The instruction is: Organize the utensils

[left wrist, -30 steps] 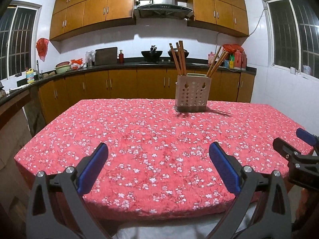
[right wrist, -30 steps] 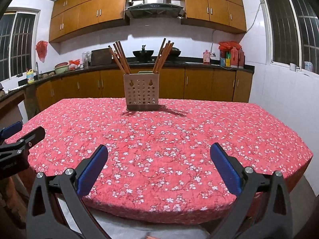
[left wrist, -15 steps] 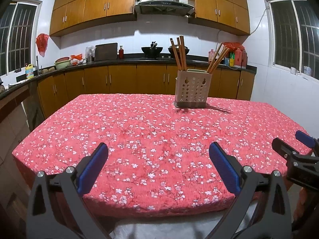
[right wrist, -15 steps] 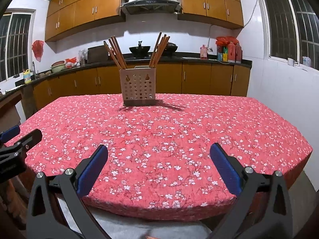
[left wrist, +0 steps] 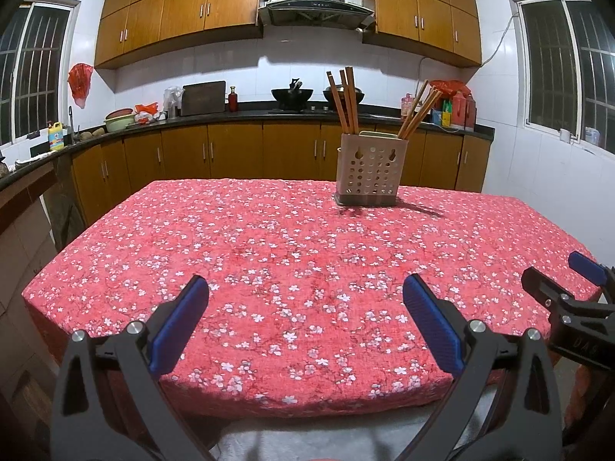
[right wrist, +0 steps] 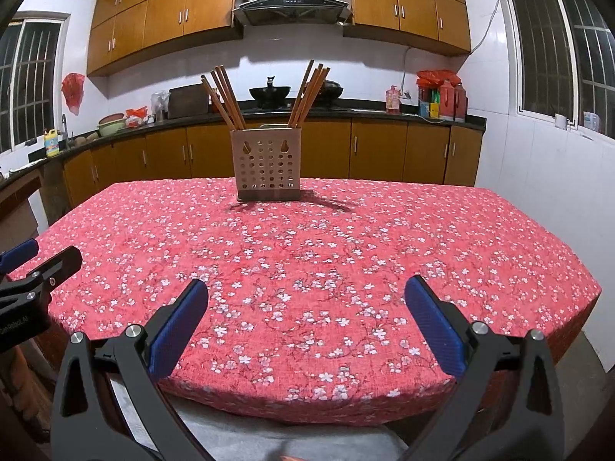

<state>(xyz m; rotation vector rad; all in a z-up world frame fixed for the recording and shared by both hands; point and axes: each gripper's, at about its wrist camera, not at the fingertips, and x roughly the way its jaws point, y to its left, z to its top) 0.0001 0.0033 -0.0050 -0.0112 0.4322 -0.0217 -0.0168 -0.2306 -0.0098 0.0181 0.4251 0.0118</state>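
Left gripper (left wrist: 305, 296) wide open, nothing held, hovering over near edge of table (left wrist: 269, 253) with red floral tablecloth. Right gripper (right wrist: 306, 296) same: jaws fully spread, nothing between blue pads (right wrist: 178, 330). Perforated beige utensil holder (right wrist: 266, 164) upright on far side of table, well apart from both grippers. Wooden chopsticks (right wrist: 223, 98) in two bunches, one leaning left, one right (right wrist: 309, 94). Rest of cloth bare.

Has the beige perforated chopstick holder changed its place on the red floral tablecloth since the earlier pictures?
No. The beige perforated chopstick holder stands on the same far part of the red floral tablecloth; only the cameras shifted.
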